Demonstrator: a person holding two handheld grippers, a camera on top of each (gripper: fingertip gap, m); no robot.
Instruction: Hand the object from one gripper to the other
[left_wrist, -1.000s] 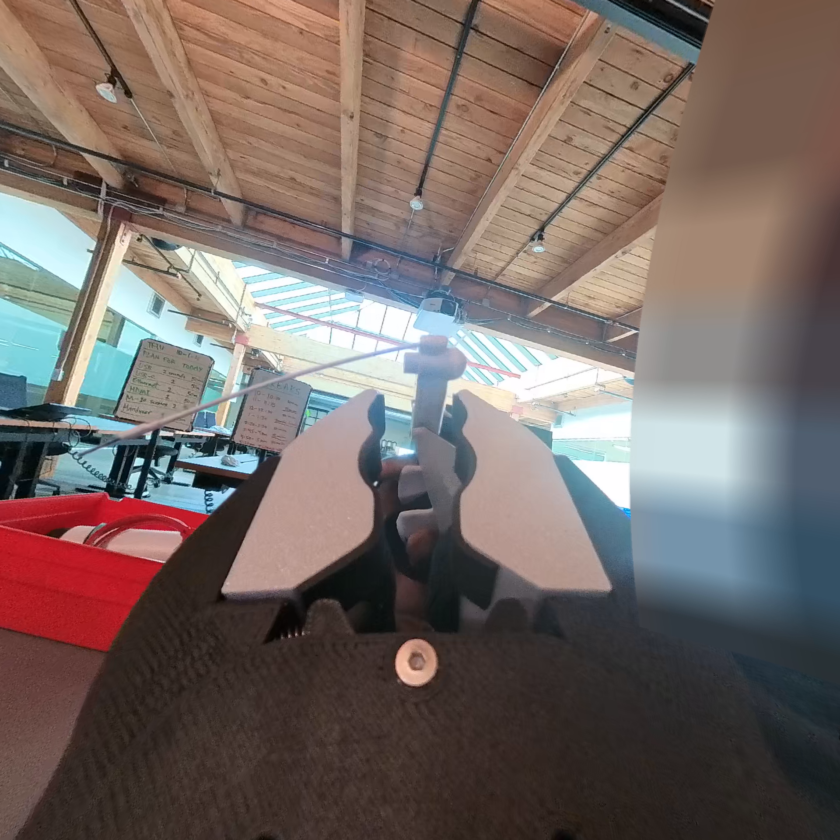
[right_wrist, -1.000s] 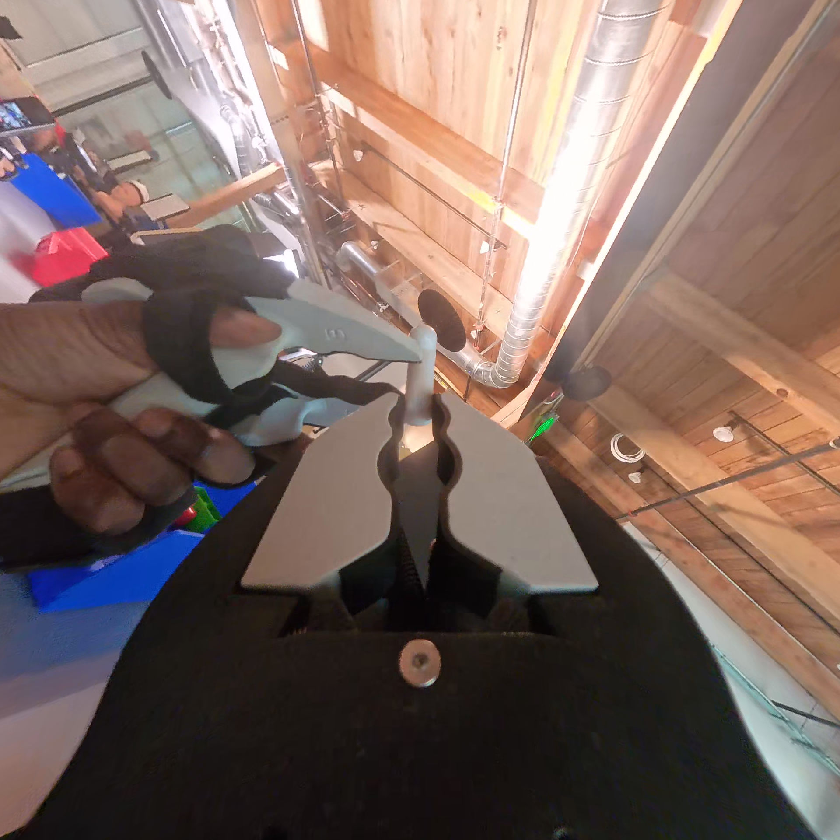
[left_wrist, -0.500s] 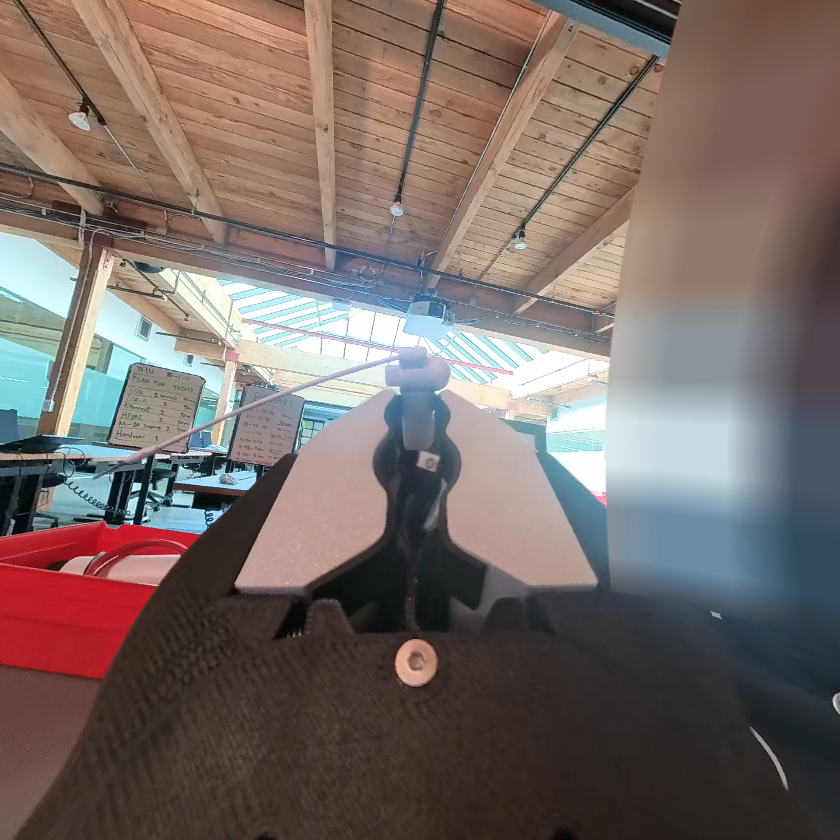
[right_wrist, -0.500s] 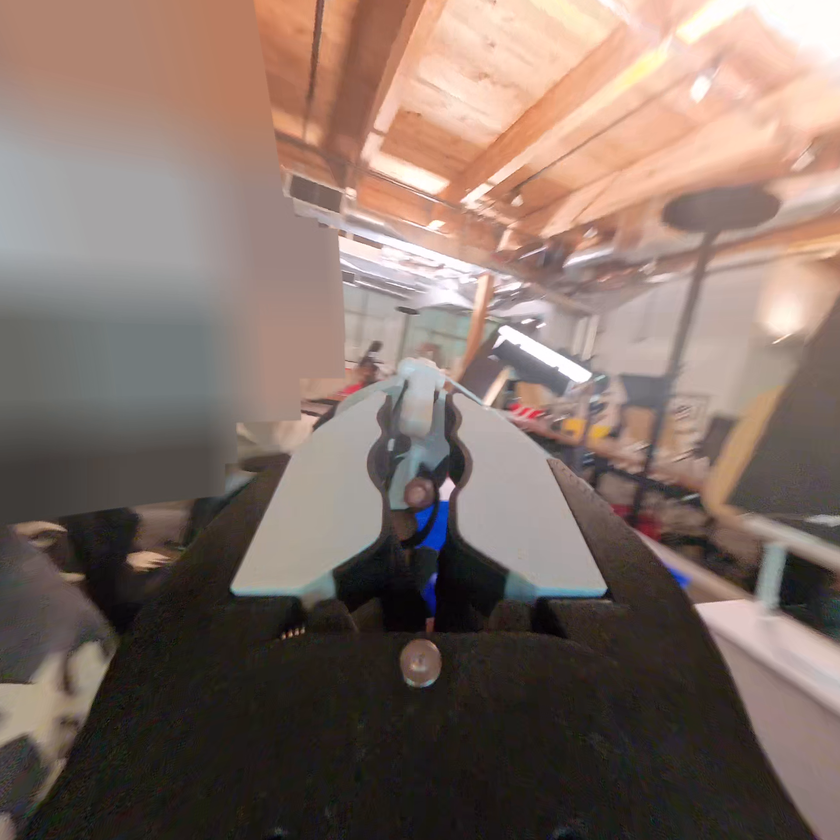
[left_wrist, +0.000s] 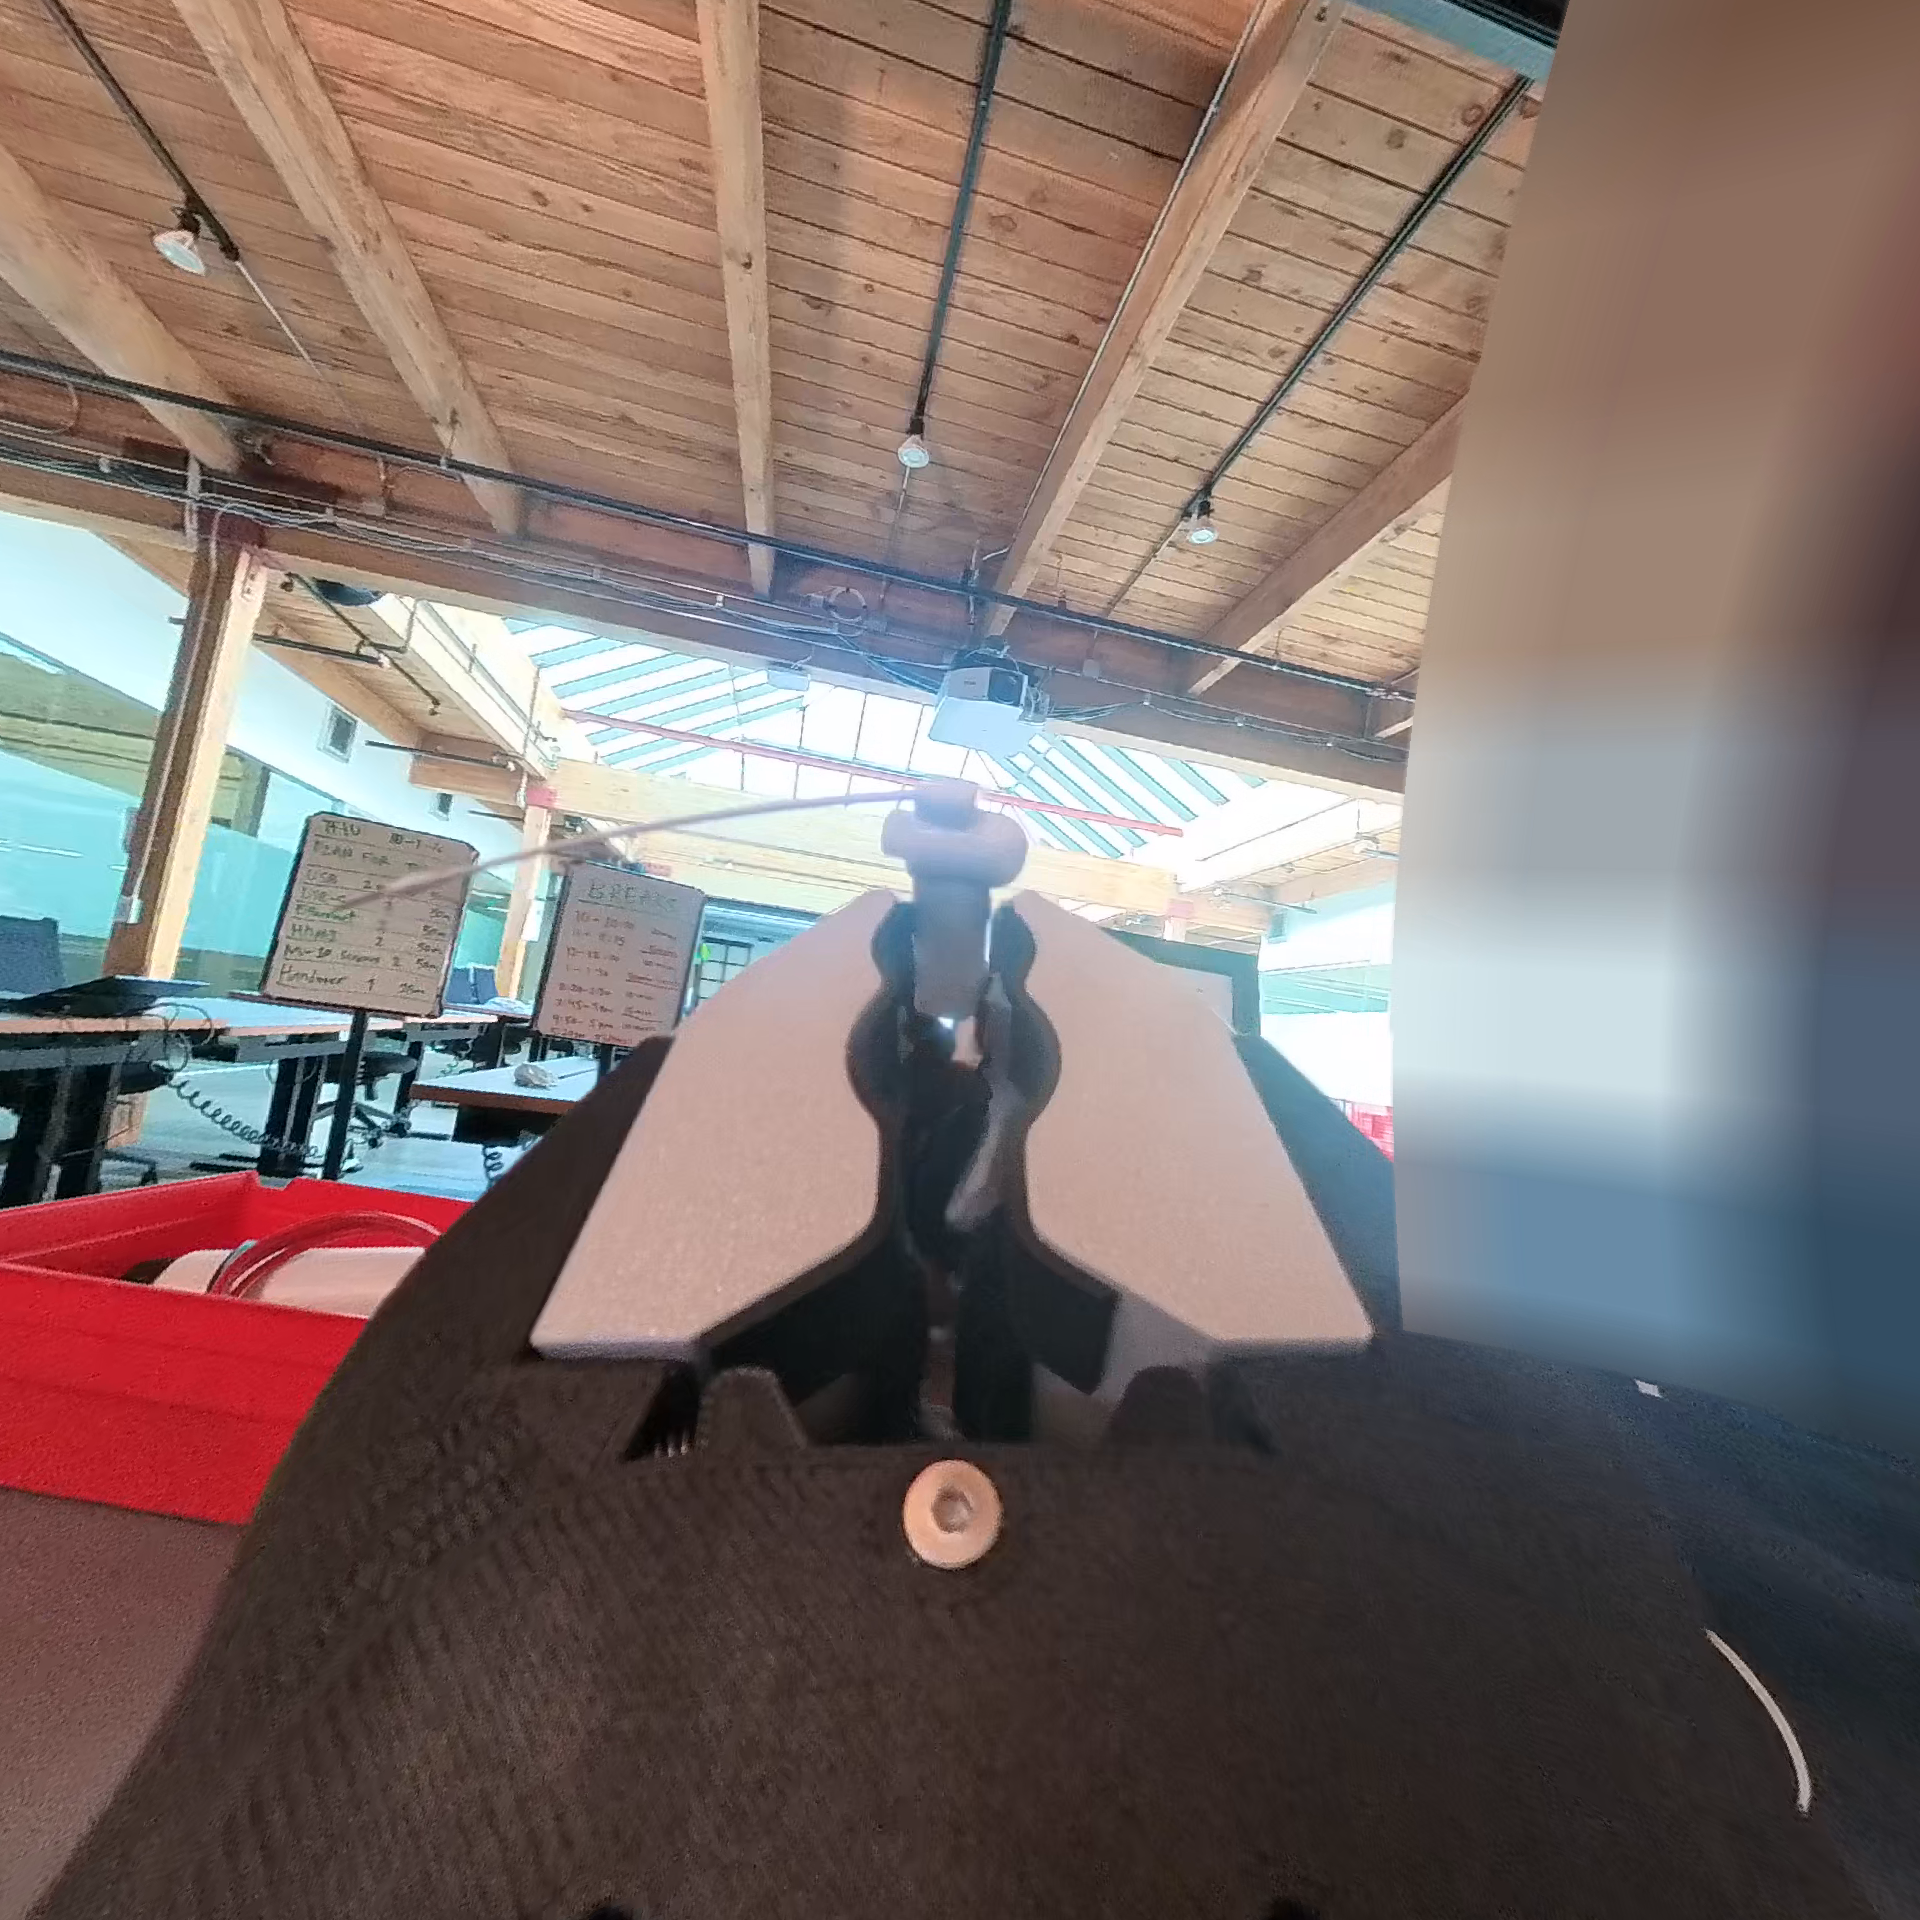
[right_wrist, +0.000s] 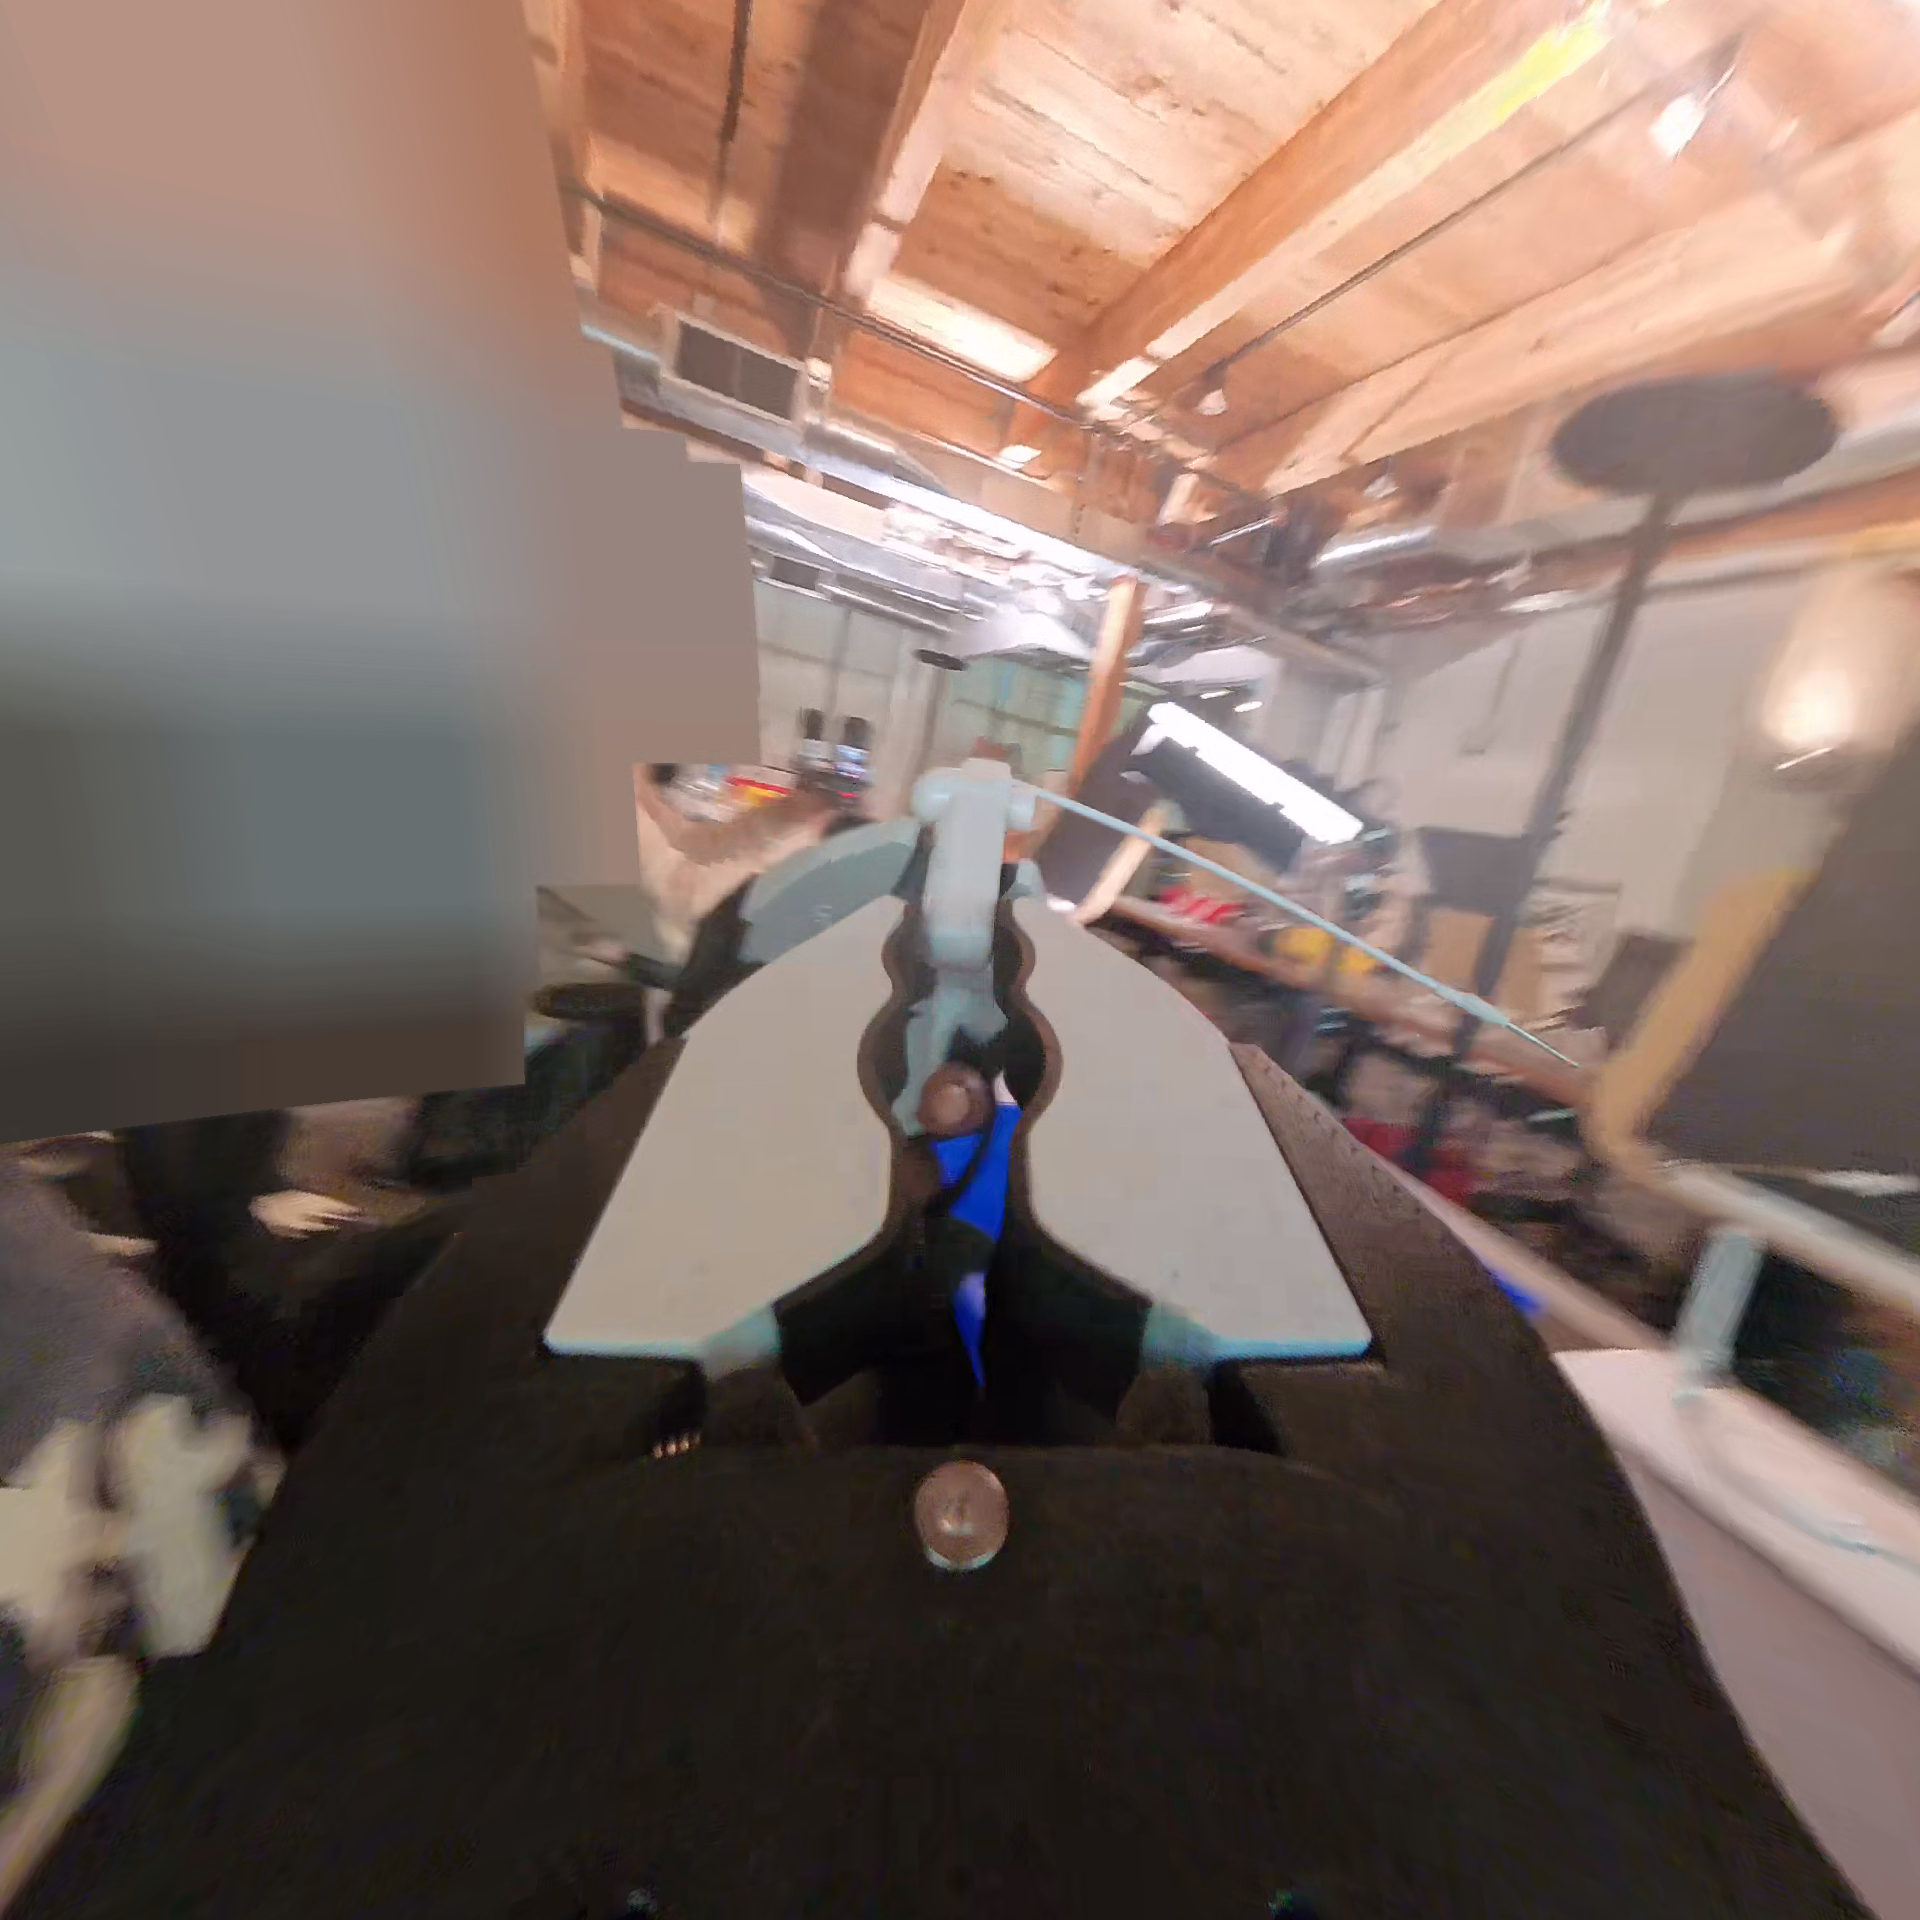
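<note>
- Mid-handover: my left tool is clamped on the stem of the object, a small white plastic piece with a thin tail trailing off to the left.
- My right tool also looks closed on it. The right wrist view shows the same piece between its fingers, with the left tool's grey finger just behind.
- So both tools grip it at once, held up in the air and off any surface.
- Left to do, I judge: one tool lets go and backs off. Which one, I cannot tell.
- Tabletop: a grey strip at lower left, with a red bin on it holding something white.
- Room: a wood-beam ceiling, a skylight, two whiteboards and some desks.
- Right wrist view is motion-blurred, showing a black stand and a white ledge.
</note>
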